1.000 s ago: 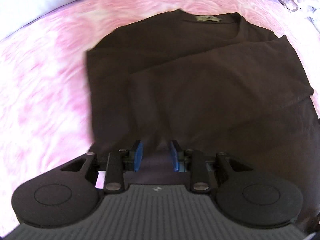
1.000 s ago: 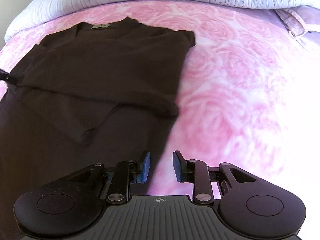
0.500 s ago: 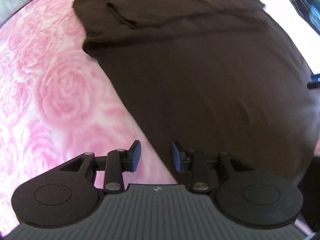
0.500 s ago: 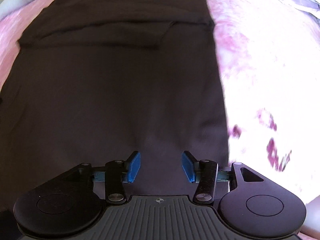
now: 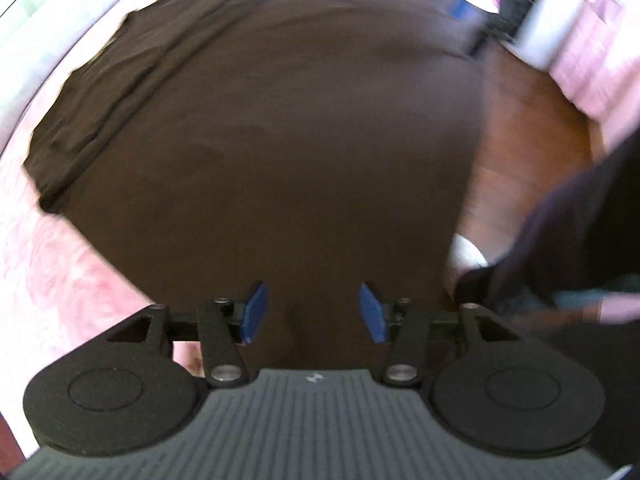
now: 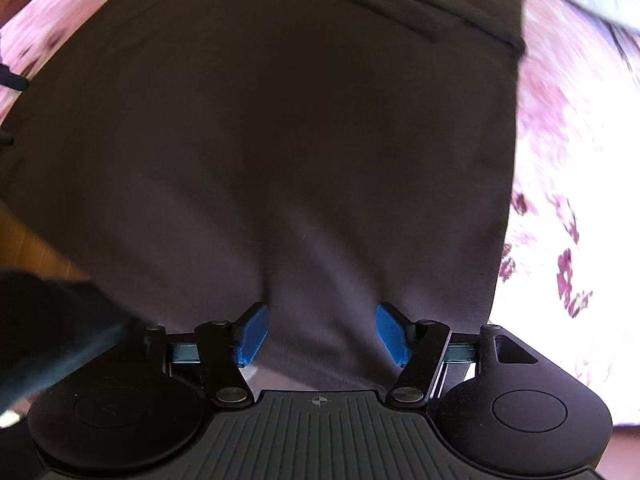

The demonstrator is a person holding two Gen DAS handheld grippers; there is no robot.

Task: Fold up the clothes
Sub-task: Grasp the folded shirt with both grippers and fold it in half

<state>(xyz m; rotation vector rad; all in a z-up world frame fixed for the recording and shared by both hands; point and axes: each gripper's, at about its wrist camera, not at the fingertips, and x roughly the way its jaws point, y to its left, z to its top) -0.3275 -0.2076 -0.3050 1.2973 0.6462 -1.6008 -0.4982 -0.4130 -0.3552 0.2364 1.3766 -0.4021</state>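
Both grippers, left gripper (image 5: 312, 312) and right gripper (image 6: 322, 334), hover over the shirt's (image 5: 280, 152) hem, jaws opening, nothing pinched. Next: clamp the hem, fold it toward the collar.

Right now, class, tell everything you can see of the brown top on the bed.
The top is dark brown, soft knit by its look, spread flat on the pink rose bedspread. Its sleeves lie folded across the chest at the far end. The near hem hangs over the bed's edge, above the wooden floor. The left gripper and right gripper hover over the hem end, jaws opening; cloth shows between the blue pads, but no pad presses on it.
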